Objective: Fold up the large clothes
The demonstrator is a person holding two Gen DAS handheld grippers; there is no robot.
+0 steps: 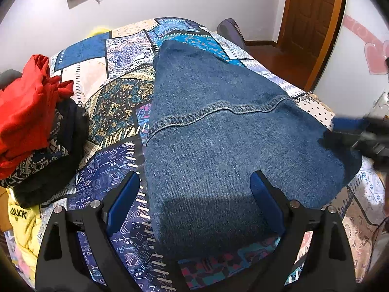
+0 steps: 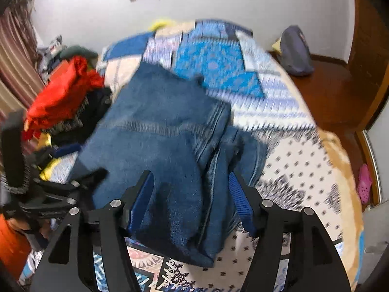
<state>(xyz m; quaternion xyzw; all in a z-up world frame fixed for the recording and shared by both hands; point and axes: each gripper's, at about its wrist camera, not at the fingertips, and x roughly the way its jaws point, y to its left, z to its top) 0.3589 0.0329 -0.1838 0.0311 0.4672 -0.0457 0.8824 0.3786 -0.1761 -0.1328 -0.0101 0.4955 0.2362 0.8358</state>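
Observation:
A large blue denim garment (image 1: 218, 133) lies folded on the patchwork bedspread (image 1: 114, 102); a stitched seam crosses its middle. My left gripper (image 1: 194, 189) is open wide over the garment's near end, and its blue pads touch no cloth. In the right wrist view the denim garment (image 2: 158, 133) shows layered folds along its right side. My right gripper (image 2: 192, 192) hangs open above that near right part, with cloth beneath the gap and no pad pressing on it. This view is blurred. The left gripper (image 2: 73, 182) shows at the left edge, and the right gripper (image 1: 359, 133) is a blur at the garment's right corner.
A pile of clothes sits left of the denim: a red garment (image 1: 26, 112), a black patterned one (image 1: 53, 155) and a yellow one (image 1: 24, 231). A grey bag (image 2: 295, 53) stands on the wooden floor past the bed. A pink shoe (image 2: 364, 182) lies by the right wall.

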